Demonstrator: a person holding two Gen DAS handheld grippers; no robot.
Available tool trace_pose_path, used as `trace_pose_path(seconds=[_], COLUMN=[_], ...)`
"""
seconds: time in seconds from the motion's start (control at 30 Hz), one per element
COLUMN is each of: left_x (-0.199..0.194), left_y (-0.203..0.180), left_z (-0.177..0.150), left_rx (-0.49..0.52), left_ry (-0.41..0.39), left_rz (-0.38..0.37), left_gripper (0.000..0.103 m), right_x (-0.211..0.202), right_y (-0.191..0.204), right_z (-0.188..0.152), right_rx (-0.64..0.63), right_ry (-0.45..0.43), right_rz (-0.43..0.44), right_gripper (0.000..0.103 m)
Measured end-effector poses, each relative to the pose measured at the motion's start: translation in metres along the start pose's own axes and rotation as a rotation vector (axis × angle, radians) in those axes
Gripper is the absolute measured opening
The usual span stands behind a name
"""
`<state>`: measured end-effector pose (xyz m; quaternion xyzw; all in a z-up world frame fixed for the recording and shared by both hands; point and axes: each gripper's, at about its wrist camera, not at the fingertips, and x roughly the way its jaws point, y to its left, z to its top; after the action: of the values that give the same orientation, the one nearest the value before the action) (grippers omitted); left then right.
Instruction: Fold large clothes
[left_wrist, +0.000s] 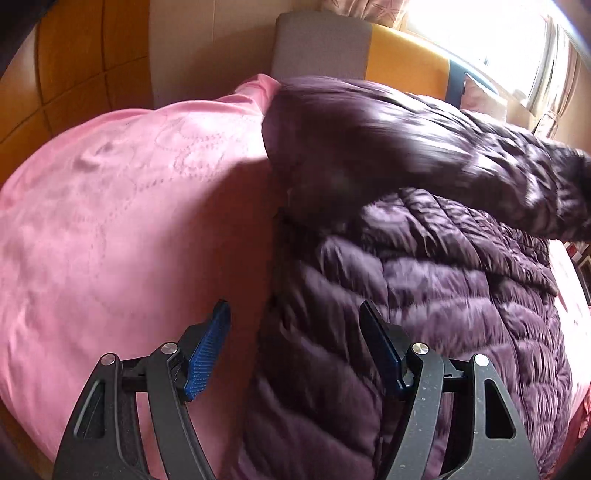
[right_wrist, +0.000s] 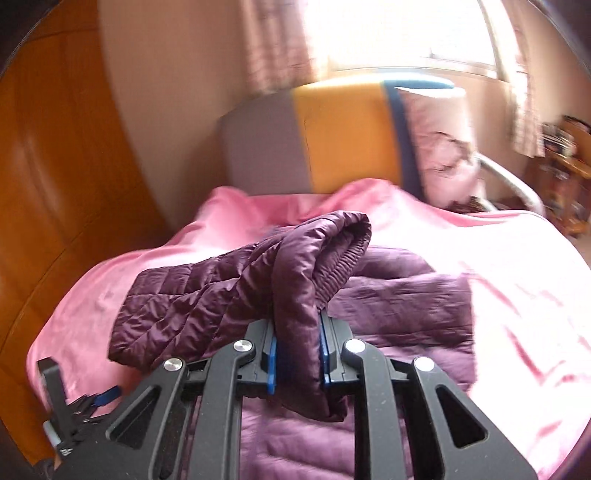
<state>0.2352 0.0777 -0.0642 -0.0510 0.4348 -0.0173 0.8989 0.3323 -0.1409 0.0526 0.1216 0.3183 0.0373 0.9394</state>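
Observation:
A dark purple quilted jacket (left_wrist: 443, 314) lies spread on a bed with a pink cover (left_wrist: 110, 221). In the left wrist view my left gripper (left_wrist: 293, 310) hovers open over the jacket's left edge, with nothing pressed between its blue pads. One sleeve (left_wrist: 406, 147) crosses above the body, lifted and blurred. In the right wrist view my right gripper (right_wrist: 298, 354) is shut on that sleeve (right_wrist: 303, 266), whose elastic cuff folds over above the pads. The jacket body (right_wrist: 406, 295) lies flat beneath. The left gripper (right_wrist: 92, 402) shows at the lower left.
A grey, orange and blue headboard (right_wrist: 332, 140) stands at the far end of the bed, with a pink pillow (right_wrist: 439, 147) leaning on it. A wooden wardrobe (right_wrist: 55, 184) runs along the left. A bright window and cluttered shelves (right_wrist: 565, 155) are at the right.

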Motion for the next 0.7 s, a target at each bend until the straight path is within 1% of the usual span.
trace_pose_path(seconds=[0.1, 0.2, 0.3, 0.37, 0.43, 0.53, 0.6, 0.67, 0.7], left_x=[0.004, 0.007, 0.007, 0.001, -0.003, -0.003, 0.001, 0.009, 0.021], left_y=[-0.007, -0.014, -0.017, -0.015, -0.016, -0.027, -0.039, -0.051, -0.059], left_z=[0.008, 0.014, 0.02, 0.025, 0.032, 0.042, 0.049, 0.052, 0.055], left_rx=[0.019, 0.051, 0.065, 0.046, 0.048, 0.091, 0.141, 0.187, 0.211], left_ry=[-0.005, -0.011, -0.026, -0.06, -0.09, -0.113, -0.127, -0.12, -0.091], left_rz=[0.005, 0.015, 0.007, -0.016, -0.036, -0.061, -0.092, -0.106, -0.109], left_gripper=[0.071, 0.071, 0.071, 0.071, 0.071, 0.071, 0.071, 0.071, 0.071], right_x=[0.012, 0.032, 0.047, 0.051, 0.055, 0.055, 0.053, 0.059, 0.065], right_y=[-0.034, -0.066, -0.086, -0.091, -0.095, -0.097, -0.097, -0.101, -0.106], right_z=[-0.002, -0.016, -0.03, -0.036, -0.038, -0.034, -0.035, -0.039, -0.043], right_rx=[0.061, 0.118, 0.15, 0.151, 0.159, 0.154, 0.144, 0.146, 0.158], right_ry=[0.027, 0.086, 0.133, 0.143, 0.146, 0.132, 0.116, 0.125, 0.146], right_rz=[-0.073, -0.131, -0.145, -0.149, -0.143, -0.142, -0.17, -0.21, -0.22], right_gripper=[0.016, 0.016, 0.016, 0.016, 0.016, 0.016, 0.016, 0.016, 0.016])
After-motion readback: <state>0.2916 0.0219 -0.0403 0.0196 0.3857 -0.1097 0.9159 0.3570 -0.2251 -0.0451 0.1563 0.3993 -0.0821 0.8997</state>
